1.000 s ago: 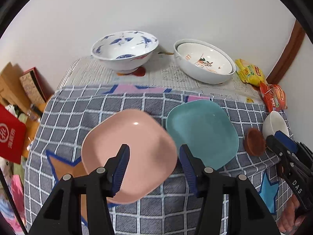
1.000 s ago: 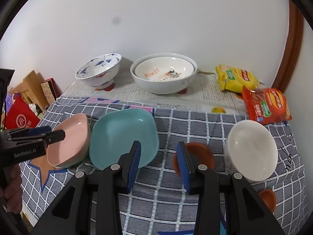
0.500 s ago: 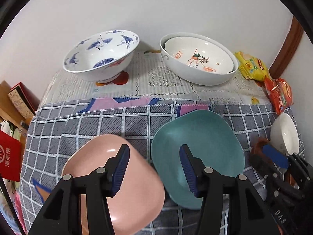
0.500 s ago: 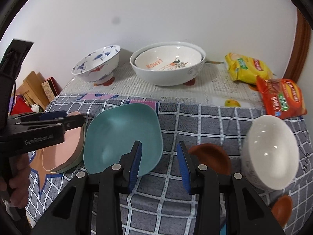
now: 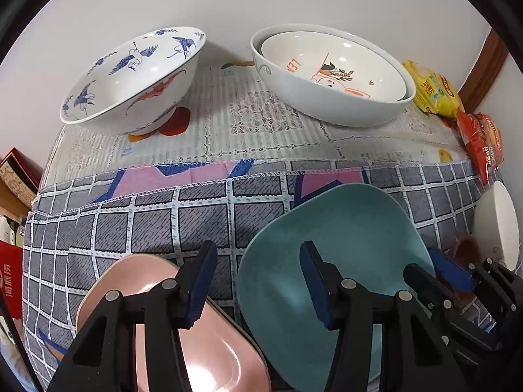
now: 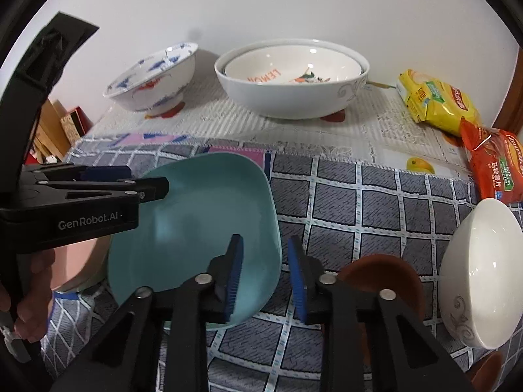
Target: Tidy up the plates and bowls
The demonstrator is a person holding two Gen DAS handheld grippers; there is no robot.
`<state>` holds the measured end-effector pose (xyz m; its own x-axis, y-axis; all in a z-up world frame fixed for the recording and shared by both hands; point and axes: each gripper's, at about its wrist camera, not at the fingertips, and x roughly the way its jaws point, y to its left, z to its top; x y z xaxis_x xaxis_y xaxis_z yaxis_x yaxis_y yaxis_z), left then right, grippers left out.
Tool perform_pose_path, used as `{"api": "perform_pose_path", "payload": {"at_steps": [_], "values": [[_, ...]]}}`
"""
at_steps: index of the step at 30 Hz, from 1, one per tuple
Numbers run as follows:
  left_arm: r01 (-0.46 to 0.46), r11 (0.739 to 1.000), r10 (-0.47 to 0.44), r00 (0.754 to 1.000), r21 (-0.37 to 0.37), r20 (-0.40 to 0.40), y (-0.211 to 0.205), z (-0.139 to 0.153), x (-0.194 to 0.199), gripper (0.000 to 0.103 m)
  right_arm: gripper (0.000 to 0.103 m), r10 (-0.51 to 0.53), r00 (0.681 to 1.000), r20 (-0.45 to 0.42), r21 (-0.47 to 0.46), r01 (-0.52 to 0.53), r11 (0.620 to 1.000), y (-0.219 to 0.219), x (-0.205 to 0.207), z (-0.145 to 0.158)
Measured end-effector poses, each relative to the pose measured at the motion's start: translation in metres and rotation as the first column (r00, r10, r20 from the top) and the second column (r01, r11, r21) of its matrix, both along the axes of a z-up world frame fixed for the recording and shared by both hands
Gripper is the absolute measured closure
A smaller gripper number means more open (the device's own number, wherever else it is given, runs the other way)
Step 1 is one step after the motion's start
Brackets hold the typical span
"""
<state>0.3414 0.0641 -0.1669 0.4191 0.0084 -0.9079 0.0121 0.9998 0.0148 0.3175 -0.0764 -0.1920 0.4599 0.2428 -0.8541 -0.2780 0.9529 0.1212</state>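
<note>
A teal square plate (image 6: 202,219) lies on the checked cloth; it also shows in the left wrist view (image 5: 343,245). A pink plate (image 5: 196,343) lies left of it. My left gripper (image 5: 256,281) is open, its jaws above the gap between the two plates and over the teal plate's left edge. My right gripper (image 6: 264,277) is open, straddling the teal plate's right rim. A blue-and-white crane bowl (image 5: 134,78) and two nested white bowls (image 5: 330,72) stand at the back. A small white bowl (image 6: 480,271) and a brown saucer (image 6: 385,277) lie at the right.
A yellow snack packet (image 6: 434,101) and an orange one (image 6: 500,166) lie at the back right by the wall. A second brown saucer (image 6: 490,369) shows at the lower right. Boxes (image 5: 16,179) stand beyond the table's left edge.
Both grippers have moved forward and lower toward the teal plate. The left gripper has shifted from over the pink plate toward the teal plate's left edge. Nothing was grasped.
</note>
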Motion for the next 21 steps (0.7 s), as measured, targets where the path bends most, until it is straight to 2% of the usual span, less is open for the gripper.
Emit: {"api": "perform_pose_path", "payload": {"at_steps": [2, 6, 8, 10, 15, 21], "values": [[-0.008, 1.000, 0.008, 1.000, -0.001, -0.010, 0.002, -0.004, 0.003, 0.061, 0.081, 0.005, 1.000, -0.005, -0.001, -0.005, 1.000, 0.002, 0.002, -0.003], [-0.006, 1.000, 0.006, 1.000, -0.006, -0.023, 0.003, -0.010, 0.007, 0.065, 0.083, 0.004, 1.000, -0.009, -0.014, -0.004, 1.000, 0.005, 0.003, -0.008], [-0.007, 1.000, 0.006, 0.999, -0.004, -0.031, 0.003, -0.013, 0.009, 0.075, 0.085, 0.003, 1.000, -0.014, -0.023, -0.003, 1.000, 0.005, 0.004, -0.009], [-0.007, 1.000, 0.007, 0.999, -0.018, -0.035, 0.003, -0.016, 0.010, 0.080, 0.087, 0.001, 1.000, -0.022, -0.023, -0.002, 1.000, 0.004, 0.006, -0.012], [-0.013, 0.999, 0.013, 1.000, -0.039, -0.010, 0.005, -0.014, 0.011, 0.084, 0.094, -0.021, 1.000, -0.020, -0.018, 0.021, 1.000, 0.002, 0.008, -0.016], [-0.016, 0.996, 0.018, 1.000, -0.087, 0.015, 0.010, 0.002, 0.001, 0.085, 0.097, -0.055, 0.998, -0.021, 0.059, 0.056, 0.997, -0.011, 0.007, -0.005]]}}
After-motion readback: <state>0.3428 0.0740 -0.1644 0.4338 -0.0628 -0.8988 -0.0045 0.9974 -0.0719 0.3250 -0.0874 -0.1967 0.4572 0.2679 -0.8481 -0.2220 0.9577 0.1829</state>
